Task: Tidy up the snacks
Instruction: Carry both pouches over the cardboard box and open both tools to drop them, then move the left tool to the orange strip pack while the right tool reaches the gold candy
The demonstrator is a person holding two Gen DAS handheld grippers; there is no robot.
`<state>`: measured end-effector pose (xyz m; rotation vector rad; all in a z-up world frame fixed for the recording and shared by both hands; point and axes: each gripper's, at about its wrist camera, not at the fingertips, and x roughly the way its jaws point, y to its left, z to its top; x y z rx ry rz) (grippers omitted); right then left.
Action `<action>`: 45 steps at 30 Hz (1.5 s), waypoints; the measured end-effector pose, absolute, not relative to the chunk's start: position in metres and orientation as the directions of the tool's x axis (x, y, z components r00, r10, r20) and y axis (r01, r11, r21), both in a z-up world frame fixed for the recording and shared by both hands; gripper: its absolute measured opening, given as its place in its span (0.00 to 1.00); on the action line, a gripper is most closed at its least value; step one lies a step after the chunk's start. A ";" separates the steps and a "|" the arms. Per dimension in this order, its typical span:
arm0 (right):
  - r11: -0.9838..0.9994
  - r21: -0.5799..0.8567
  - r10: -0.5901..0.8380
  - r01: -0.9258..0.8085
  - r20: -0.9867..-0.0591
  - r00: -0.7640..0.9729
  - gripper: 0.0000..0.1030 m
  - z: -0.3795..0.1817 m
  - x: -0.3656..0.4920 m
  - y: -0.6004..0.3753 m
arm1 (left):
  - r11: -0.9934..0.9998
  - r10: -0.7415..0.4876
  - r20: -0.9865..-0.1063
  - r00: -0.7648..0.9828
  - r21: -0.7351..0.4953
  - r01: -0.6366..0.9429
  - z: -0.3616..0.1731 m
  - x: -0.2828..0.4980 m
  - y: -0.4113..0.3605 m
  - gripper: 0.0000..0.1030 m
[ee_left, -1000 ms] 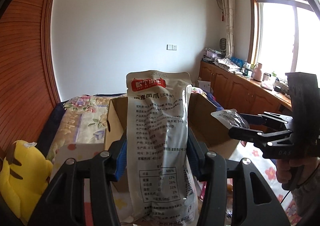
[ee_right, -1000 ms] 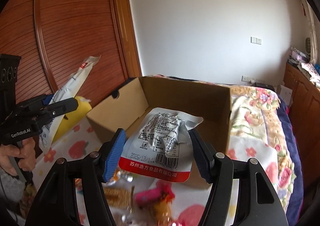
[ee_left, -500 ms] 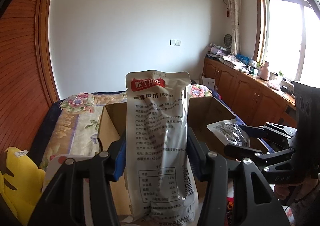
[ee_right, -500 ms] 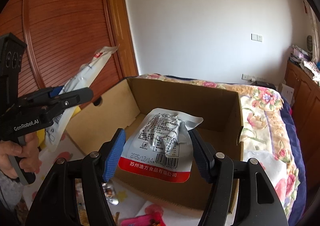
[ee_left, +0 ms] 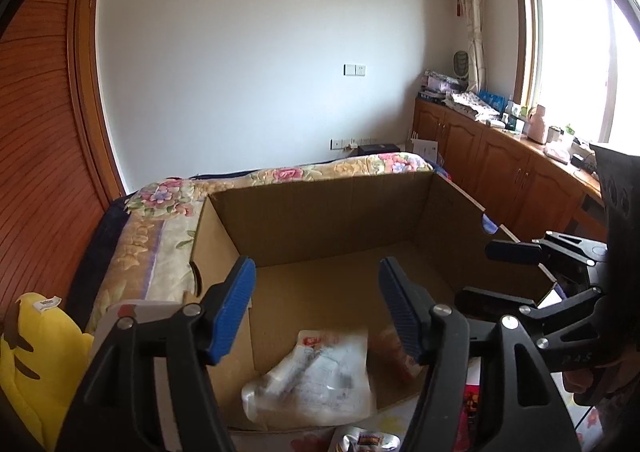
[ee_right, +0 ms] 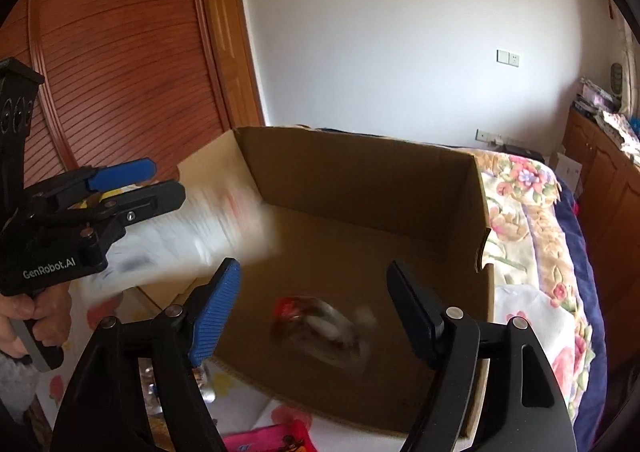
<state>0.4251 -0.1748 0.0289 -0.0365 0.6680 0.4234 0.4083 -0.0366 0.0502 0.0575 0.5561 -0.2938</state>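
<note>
The bed (ee_left: 160,219) is carrying the whole job, its floral cover spreading out to twelve o'clock behind the box (ee_left: 320,207), which is sitting open-topped in front of both grippers. A second ago each gripper was clenching a packet above that box; now both are standing with jaws wide and nothing between them. The left gripper (ee_left: 316,308) is hanging over the near wall, and its tall white pouch (ee_left: 316,380) is dropping away at six o'clock, showing as a smeared white streak in the right view, so it is still falling or only just landing. The right gripper (ee_right: 316,308) is hovering over the middle of the box, and its silver packet (ee_right: 320,328) is lying on the floor at six o'clock below it, blurred, its red band turned toward the left.

That is putting two more snacks inside, I would judge, with the hands free for the next pick.

The pouch is looking crumpled and flat, white with a red label at the top. More packets are waiting outside the near wall: a pink one (ee_right: 272,438) at six o'clock and a foil one (ee_left: 364,440) beside it.
</note>
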 end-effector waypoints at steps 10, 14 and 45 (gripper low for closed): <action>0.916 0.082 0.365 -0.392 -0.576 0.731 0.75 0.061 0.374 -0.180 | 0.954 -0.273 -0.502 0.821 -0.031 0.298 0.068 0.364 -0.013 0.64; 0.918 0.084 0.364 -0.389 -0.570 0.737 0.75 0.070 0.344 -0.182 | 0.953 -0.273 -0.505 0.818 -0.028 0.301 0.070 0.339 -0.003 0.64; 0.902 0.193 0.412 -0.387 -0.653 0.635 0.72 -0.008 0.221 -0.158 | 0.959 -0.246 -0.658 0.712 -0.059 0.276 -0.035 0.227 0.035 0.64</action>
